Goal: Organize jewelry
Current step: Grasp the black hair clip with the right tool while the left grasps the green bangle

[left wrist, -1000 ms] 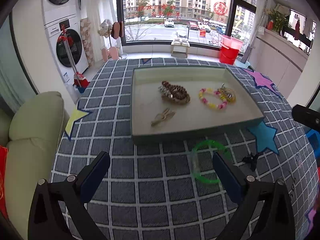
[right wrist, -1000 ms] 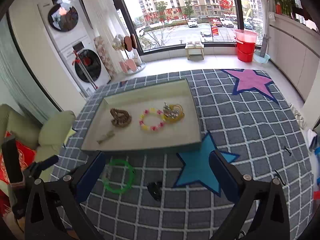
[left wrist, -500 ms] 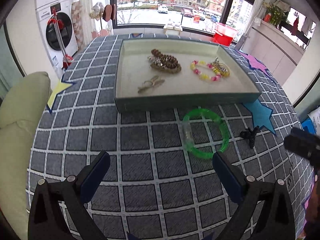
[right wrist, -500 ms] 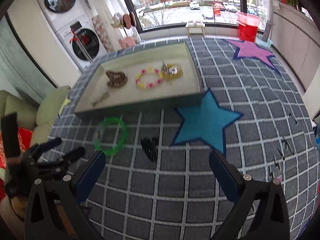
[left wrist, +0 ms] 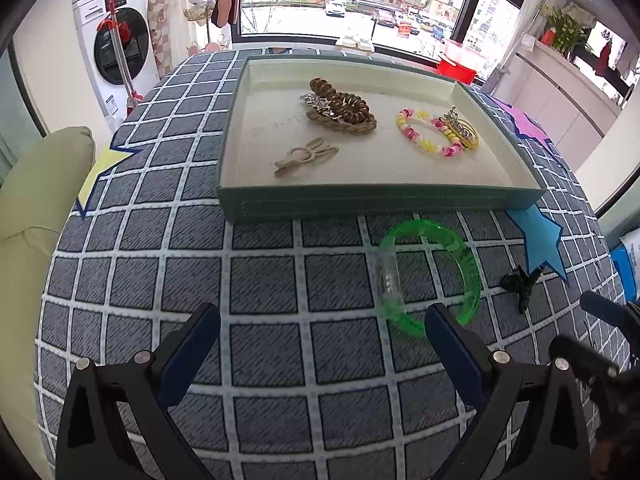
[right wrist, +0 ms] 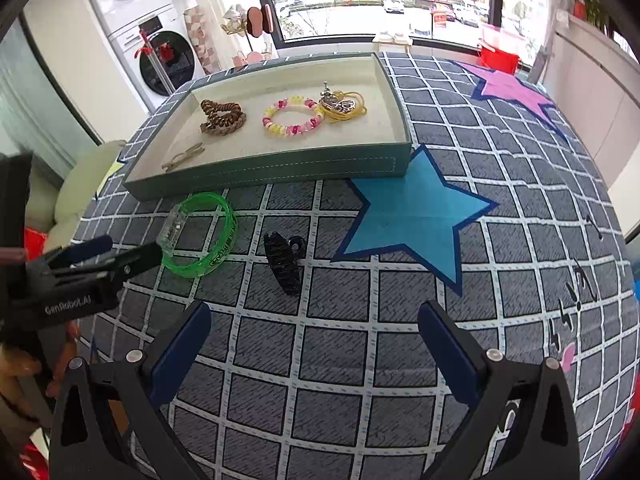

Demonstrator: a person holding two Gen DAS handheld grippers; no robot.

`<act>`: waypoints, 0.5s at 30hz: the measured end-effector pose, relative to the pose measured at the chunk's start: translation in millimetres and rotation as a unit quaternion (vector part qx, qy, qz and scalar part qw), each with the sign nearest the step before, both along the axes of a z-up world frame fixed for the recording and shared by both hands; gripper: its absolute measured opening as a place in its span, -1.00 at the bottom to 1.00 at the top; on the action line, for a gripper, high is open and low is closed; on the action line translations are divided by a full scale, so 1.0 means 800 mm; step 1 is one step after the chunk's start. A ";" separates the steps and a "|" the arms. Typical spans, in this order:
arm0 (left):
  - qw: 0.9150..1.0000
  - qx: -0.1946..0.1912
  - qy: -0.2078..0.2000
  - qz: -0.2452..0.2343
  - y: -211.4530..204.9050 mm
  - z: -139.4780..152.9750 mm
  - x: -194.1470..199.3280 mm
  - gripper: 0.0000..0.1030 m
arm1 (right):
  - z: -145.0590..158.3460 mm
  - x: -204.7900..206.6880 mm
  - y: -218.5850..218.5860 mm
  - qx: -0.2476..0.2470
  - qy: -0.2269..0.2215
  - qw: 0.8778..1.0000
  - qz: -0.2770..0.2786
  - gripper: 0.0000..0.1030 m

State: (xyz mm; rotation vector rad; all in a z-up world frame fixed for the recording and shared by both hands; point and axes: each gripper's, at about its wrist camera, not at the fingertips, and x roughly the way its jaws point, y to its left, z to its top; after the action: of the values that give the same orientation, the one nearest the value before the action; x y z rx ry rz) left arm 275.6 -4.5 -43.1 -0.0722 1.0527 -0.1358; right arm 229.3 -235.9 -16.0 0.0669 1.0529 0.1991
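A translucent green bangle (left wrist: 430, 276) (right wrist: 200, 236) lies on the checked cloth just in front of the teal tray (left wrist: 380, 200) (right wrist: 272, 172). To its right is a black hair claw (left wrist: 522, 284) (right wrist: 284, 260). The tray holds a brown coil hair tie (left wrist: 340, 106), a pink and yellow beaded bracelet (left wrist: 428, 136), a yellow ring with metal charms (left wrist: 464, 132) and a beige hair clip (left wrist: 304, 156). My left gripper (left wrist: 320, 320) (right wrist: 134, 246) is open and low, its right finger beside the bangle's near edge. My right gripper (right wrist: 312, 316) is open, just short of the claw.
The round table wears a grey checked cloth with a blue star (right wrist: 412, 216), a pink star (right wrist: 512, 88) and a yellow star (left wrist: 100, 172). A pale green sofa cushion (left wrist: 32, 200) sits left of it. A washing machine (left wrist: 120, 48) and windows stand behind.
Both grippers have dropped lower and come closer to the cloth. The left one now sits near the green bangle, the right one near the black claw. Both stay open and nothing is held.
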 end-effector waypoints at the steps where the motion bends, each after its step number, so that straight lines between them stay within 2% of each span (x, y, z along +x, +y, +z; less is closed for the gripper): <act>1: 1.000 0.001 0.000 -0.001 -0.002 -0.001 0.002 1.00 | -0.001 0.000 0.001 -0.004 -0.001 1.000 0.001 1.00; 15: 1.000 0.023 -0.006 -0.004 -0.015 -0.009 0.021 1.00 | -0.020 0.011 0.030 -0.041 -0.014 0.999 0.013 0.97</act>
State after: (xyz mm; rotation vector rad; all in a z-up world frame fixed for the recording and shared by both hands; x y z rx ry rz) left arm 292.2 -16.7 -50.1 -0.0259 1.0439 -0.1188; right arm 238.1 -211.8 -32.2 -0.0238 1.0333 0.1791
